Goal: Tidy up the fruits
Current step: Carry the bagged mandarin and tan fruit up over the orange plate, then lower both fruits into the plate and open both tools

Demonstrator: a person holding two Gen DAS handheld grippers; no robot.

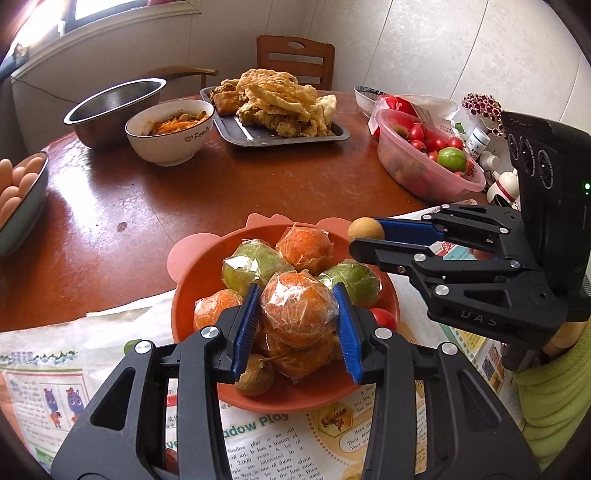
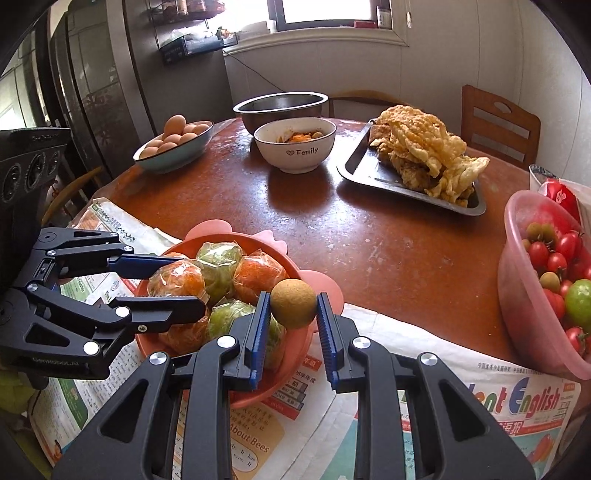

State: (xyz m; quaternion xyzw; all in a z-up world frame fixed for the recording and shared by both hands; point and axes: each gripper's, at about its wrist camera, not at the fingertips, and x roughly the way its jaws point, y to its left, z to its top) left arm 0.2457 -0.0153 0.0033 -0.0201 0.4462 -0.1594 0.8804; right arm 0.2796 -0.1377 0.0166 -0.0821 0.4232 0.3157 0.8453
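Over orange bowl (image 1: 192, 291) | left jaws grasping wrapped orange (image 1: 297, 308) | right jaws grasping longan (image 2: 293, 303)

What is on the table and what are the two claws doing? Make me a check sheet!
Surface: round brown table, newspaper at the near edge.
Job's things: orange bowl of wrapped oranges and green fruit; pink tub of cherry tomatoes.
Clutter: eggs, steel bowl, Family bowl, tray of fried food.
Claws: left claw clamps a wrapped orange; right claw grips a small brown fruit.
Cables: one thin wire along the wall below the window.
Surroundings: wooden chair, window.
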